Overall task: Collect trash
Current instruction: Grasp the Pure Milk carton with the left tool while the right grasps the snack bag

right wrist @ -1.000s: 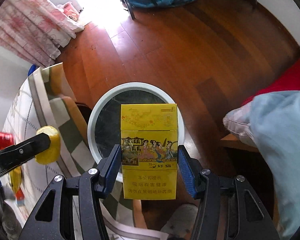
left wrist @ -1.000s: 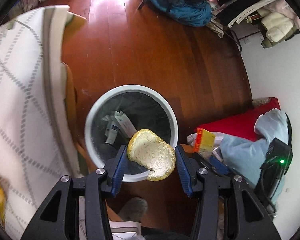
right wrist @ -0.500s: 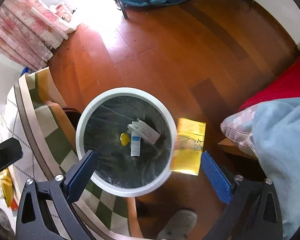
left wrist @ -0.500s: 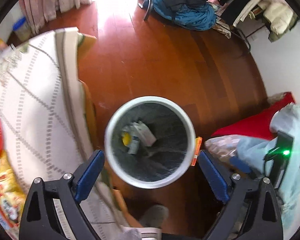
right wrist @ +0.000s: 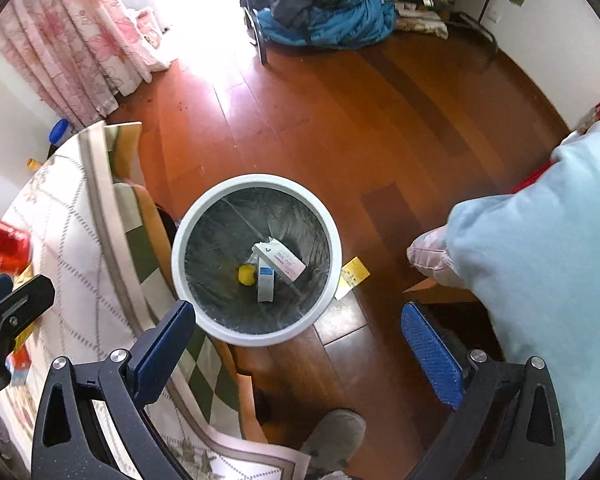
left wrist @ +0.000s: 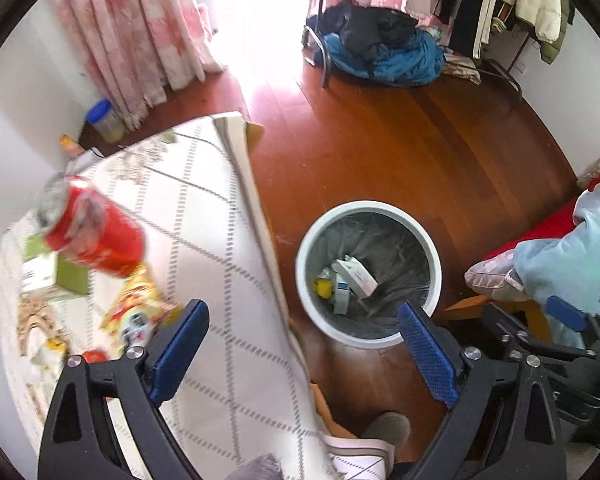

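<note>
A white bin (right wrist: 176, 256) with a dark liner stands on the wooden floor beside the table. Inside it lie a yellow peel (right wrist: 246, 275) and white boxes (right wrist: 280, 260). A yellow cigarette pack (right wrist: 354, 276) lies on the floor, outside the bin, against its right side. My right gripper (right wrist: 296, 312) hangs open and empty high above the bin. My left gripper (left wrist: 302, 312) is open and empty too, over the table edge and the bin (left wrist: 300, 264). On the white tablecloth (left wrist: 220, 240) lie a red can (left wrist: 96, 236), a snack wrapper (left wrist: 140, 308) and a green box (left wrist: 56, 276).
A light blue cushion (right wrist: 540, 260) on a red bed fills the right side. A person's grey slipper (right wrist: 332, 428) stands just below the bin. Clothes are heaped at the far wall (right wrist: 324, 12), with pink curtains (right wrist: 72, 48) at the back left.
Both grippers opened and rose. The peel dropped from the left one into the bin. The yellow pack fell from the right one and landed on the floor beside the bin.
</note>
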Demonstrator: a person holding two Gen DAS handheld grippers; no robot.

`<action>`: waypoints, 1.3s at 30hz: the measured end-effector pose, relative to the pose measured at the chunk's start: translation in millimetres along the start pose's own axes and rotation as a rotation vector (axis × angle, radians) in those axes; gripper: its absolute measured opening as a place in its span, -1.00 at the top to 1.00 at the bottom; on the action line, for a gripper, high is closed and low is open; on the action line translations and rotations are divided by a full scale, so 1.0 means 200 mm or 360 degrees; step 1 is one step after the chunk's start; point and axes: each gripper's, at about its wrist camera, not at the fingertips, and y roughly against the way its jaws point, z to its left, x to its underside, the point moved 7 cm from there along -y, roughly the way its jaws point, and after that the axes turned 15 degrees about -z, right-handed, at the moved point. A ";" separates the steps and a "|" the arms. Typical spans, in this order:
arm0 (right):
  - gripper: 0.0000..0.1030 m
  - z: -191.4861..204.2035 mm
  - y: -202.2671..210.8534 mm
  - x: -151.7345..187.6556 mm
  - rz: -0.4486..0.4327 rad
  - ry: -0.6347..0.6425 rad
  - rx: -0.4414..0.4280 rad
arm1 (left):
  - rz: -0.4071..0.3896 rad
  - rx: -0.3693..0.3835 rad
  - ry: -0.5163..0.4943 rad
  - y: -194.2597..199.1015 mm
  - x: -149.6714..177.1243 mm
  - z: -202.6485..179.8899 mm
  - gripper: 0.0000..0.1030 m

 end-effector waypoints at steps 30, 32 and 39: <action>-1.00 1.45 0.36 0.21 0.0023 0.0726 -0.0525 | 0.0058 -0.0787 0.0280 0.35 0.67 1.51 -0.87; -1.00 1.56 0.25 0.21 0.0050 0.0817 -0.0495 | 0.0086 -0.0768 0.0247 0.30 0.70 1.53 -0.86; -0.85 1.73 -0.05 0.24 0.0170 0.0924 -0.0442 | 0.0051 -0.0638 0.0091 0.26 0.66 1.47 -0.86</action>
